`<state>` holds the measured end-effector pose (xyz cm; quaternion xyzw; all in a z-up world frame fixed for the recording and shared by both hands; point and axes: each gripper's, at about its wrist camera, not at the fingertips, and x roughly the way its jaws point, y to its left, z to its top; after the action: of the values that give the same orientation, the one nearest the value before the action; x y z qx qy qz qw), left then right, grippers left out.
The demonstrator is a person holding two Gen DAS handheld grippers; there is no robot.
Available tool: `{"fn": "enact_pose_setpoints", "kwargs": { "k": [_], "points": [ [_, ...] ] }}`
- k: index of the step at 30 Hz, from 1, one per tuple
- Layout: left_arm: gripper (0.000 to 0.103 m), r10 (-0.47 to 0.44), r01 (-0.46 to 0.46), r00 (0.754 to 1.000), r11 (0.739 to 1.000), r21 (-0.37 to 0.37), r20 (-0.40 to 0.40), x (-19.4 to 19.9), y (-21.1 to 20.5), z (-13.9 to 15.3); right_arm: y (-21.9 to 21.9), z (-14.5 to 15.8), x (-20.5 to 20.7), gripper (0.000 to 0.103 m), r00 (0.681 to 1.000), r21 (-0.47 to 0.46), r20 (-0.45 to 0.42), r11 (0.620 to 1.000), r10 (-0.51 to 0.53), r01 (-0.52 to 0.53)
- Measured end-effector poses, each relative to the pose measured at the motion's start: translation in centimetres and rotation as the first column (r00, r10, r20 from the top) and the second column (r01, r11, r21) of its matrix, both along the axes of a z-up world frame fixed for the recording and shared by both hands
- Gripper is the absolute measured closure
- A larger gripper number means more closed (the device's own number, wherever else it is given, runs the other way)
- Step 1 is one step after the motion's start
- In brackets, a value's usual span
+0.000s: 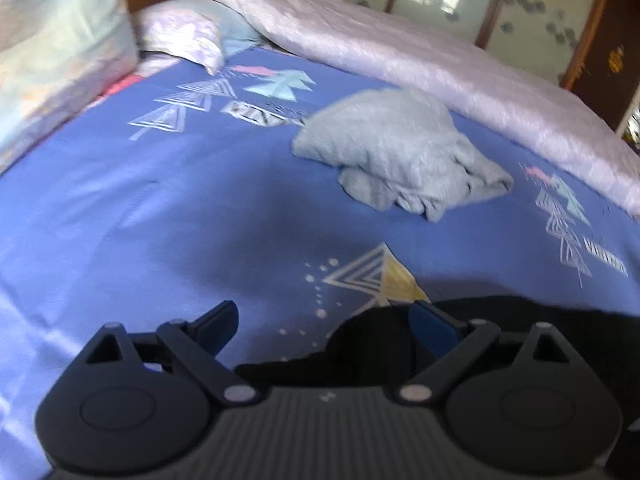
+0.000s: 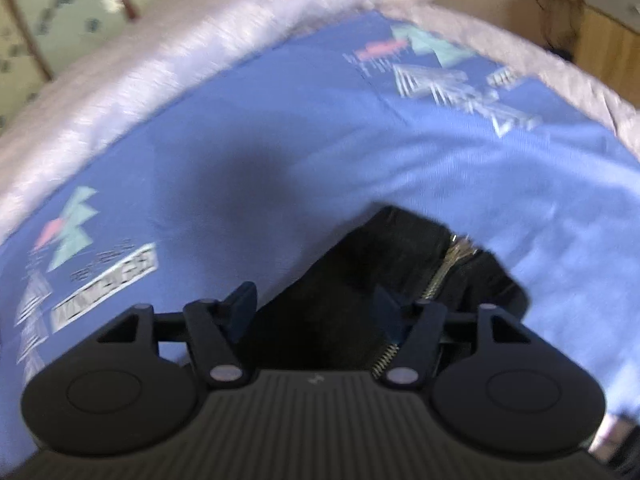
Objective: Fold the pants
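Black pants lie on a blue patterned bedsheet. In the left wrist view the pants (image 1: pixel 520 332) fill the lower right, under the right finger. My left gripper (image 1: pixel 324 328) is open, close above the sheet at the pants' edge. In the right wrist view the pants (image 2: pixel 360 272) show a metal zipper (image 2: pixel 444 272) and lie between and under the fingers. My right gripper (image 2: pixel 316 308) is open above them and holds nothing.
A crumpled light grey garment (image 1: pixel 396 152) lies on the sheet (image 1: pixel 160 200) ahead. A pale pink quilt (image 1: pixel 400 52) runs along the far side. Pillows (image 1: pixel 60 48) stand at the left. The quilt (image 2: pixel 140 64) also borders the sheet in the right wrist view.
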<state>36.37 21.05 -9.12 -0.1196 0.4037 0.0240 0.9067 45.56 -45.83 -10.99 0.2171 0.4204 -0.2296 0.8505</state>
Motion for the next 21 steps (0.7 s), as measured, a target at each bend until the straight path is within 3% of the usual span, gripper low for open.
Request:
{"fn": "enact_pose_setpoints", "kwargs": {
  "k": [2, 4, 5, 6, 7, 8, 9, 12, 16, 18, 21],
  "points": [
    [0.007, -0.045, 0.045, 0.999, 0.999, 0.023, 0.005, 0.4, -0.8, -0.7, -0.4, -1.9, 1.6, 0.038, 0.997, 0.005, -0.076, 1.0, -0.019, 0.019],
    [0.012, -0.082, 0.083, 0.997, 0.996, 0.037, -0.014, 0.8, -1.5, -1.5, 0.6, -2.2, 2.3, 0.057, 0.995, -0.1, -0.094, 0.995, -0.012, 0.003],
    [0.03, -0.111, 0.111, 0.994, 0.993, 0.033, -0.026, 1.1, -1.9, -2.1, 0.9, -2.2, 2.5, 0.073, 0.995, -0.123, -0.097, 0.992, -0.007, -0.005],
    [0.042, -0.146, 0.147, 0.989, 0.989, 0.021, -0.035, 1.4, -2.2, -2.6, 1.0, -2.0, 2.5, 0.087, 0.996, -0.119, -0.09, 0.993, -0.008, -0.003],
    [0.054, -0.168, 0.169, 0.985, 0.985, 0.027, -0.024, 1.6, -2.5, -2.8, 0.9, -1.8, 2.4, 0.093, 0.996, -0.12, -0.086, 0.993, -0.016, 0.006],
    [0.083, -0.198, 0.198, 0.98, 0.98, 0.031, -0.009, 1.6, -3.0, -2.7, 0.5, -1.6, 2.2, 0.096, 0.997, -0.111, -0.077, 0.994, -0.022, 0.013],
    [0.087, -0.227, 0.227, 0.974, 0.974, 0.004, -0.003, 1.7, -3.3, -2.5, 0.0, -1.4, 1.9, 0.096, 0.997, -0.092, -0.068, 0.995, -0.032, 0.025],
    [0.091, -0.196, 0.196, 0.981, 0.98, 0.034, 0.008, 1.5, -3.9, -1.5, -0.6, 0.2, 0.6, 0.097, 0.997, -0.042, 0.038, 0.997, -0.068, 0.07],
    [0.092, -0.154, 0.154, 0.983, 0.988, 0.011, 0.101, -0.5, -3.1, 1.8, -1.8, 4.0, -3.0, 0.097, 0.972, 0.093, 0.202, 0.99, -0.12, 0.103],
    [0.092, -0.139, 0.143, 0.977, 0.99, -0.015, 0.165, -2.7, -2.8, 4.1, -2.6, 6.4, -5.3, 0.096, 0.954, 0.15, 0.271, 0.984, -0.131, 0.093],
    [0.092, -0.155, 0.164, 0.948, 0.986, -0.008, 0.278, -8.5, -3.2, 7.5, -3.3, 10.0, -10.7, 0.096, 0.92, 0.198, 0.368, 0.978, -0.132, 0.062]
  ]
}}
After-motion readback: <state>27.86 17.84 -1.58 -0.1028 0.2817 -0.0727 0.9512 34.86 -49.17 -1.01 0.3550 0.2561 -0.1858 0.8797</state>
